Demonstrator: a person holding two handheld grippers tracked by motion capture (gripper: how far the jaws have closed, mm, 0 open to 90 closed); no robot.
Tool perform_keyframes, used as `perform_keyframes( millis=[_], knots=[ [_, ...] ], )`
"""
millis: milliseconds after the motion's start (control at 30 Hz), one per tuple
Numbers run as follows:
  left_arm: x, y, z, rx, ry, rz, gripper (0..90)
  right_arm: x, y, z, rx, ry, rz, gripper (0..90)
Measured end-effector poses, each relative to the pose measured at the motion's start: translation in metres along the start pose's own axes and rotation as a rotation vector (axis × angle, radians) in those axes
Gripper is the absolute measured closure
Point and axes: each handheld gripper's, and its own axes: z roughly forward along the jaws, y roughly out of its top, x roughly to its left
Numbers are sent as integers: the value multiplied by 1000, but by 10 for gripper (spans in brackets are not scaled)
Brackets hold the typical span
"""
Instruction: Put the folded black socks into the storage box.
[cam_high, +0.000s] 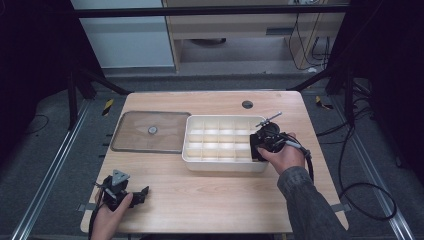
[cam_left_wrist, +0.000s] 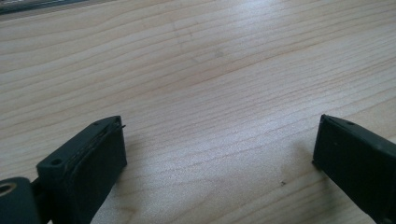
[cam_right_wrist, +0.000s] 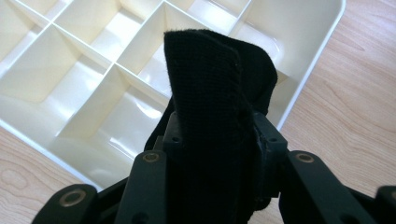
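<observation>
A cream plastic organiser tray (cam_high: 225, 145), divided into a grid of small compartments, sits on a pale wooden tabletop (cam_high: 210, 195). The right tongs (cam_high: 260, 147) hover at the tray's right end, clamped tight on a folded piece of black cloth (cam_right_wrist: 219, 107). The cloth is soft, knit-textured and stands up in a thick fold between the jaws, above the compartments at that end. It seems it is about to be placed in a compartment; every compartment in sight looks empty, so the sorting has barely begun. The left tongs (cam_high: 142, 194) rest well away from the tray, near the tabletop's front left corner, jaws wide apart and holding nothing. A clear lid (cam_high: 150, 132) lies flat just left of the tray.
</observation>
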Motion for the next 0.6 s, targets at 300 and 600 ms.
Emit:
perform_keyframes(
  millis=[300,600],
  knots=[
    [0,0,0,-1,0,2,10,3,-1,4,24,-13,-13,647],
    [-1,0,1,-5,0,-3,9,6,-3,8,36,-23,-7,647]
  ],
)
